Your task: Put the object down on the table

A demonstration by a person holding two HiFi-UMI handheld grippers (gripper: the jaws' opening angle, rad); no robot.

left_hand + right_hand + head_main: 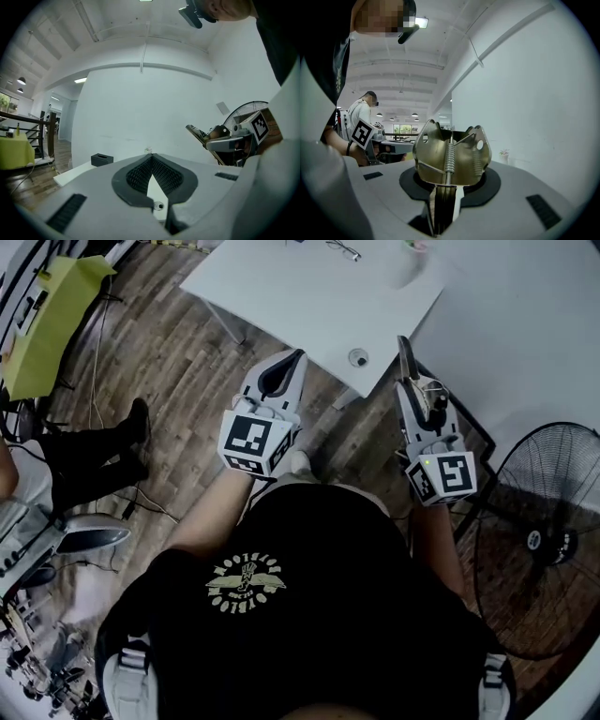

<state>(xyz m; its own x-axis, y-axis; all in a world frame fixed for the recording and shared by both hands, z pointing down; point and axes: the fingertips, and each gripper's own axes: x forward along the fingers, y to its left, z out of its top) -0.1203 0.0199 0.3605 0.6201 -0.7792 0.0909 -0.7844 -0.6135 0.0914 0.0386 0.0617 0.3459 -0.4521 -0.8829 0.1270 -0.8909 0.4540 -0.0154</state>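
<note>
Metal spring clip (452,157): brass-grey sheet metal, two flared plates with round holes, coil spring running down the middle, scalloped top edge. It sat clamped between the jaws of the right gripper (419,395), pads pressing its narrow lower end, flared end sticking out past the jaw tips. In the head view it showed only as a thin dark blade. Clip was up in the air near the corner of the white table (309,296), not resting on it.

Right gripper was held in front of the person's torso, pointing forward, marker cube (442,476) nearest the body. Left gripper (296,360) was held alongside at about the same height, pointing toward the table corner, jaws together at the tips, nothing between them. The two grippers were well apart.

Wood floor (178,362) below, standing fan (544,540) to the person's right.
</note>
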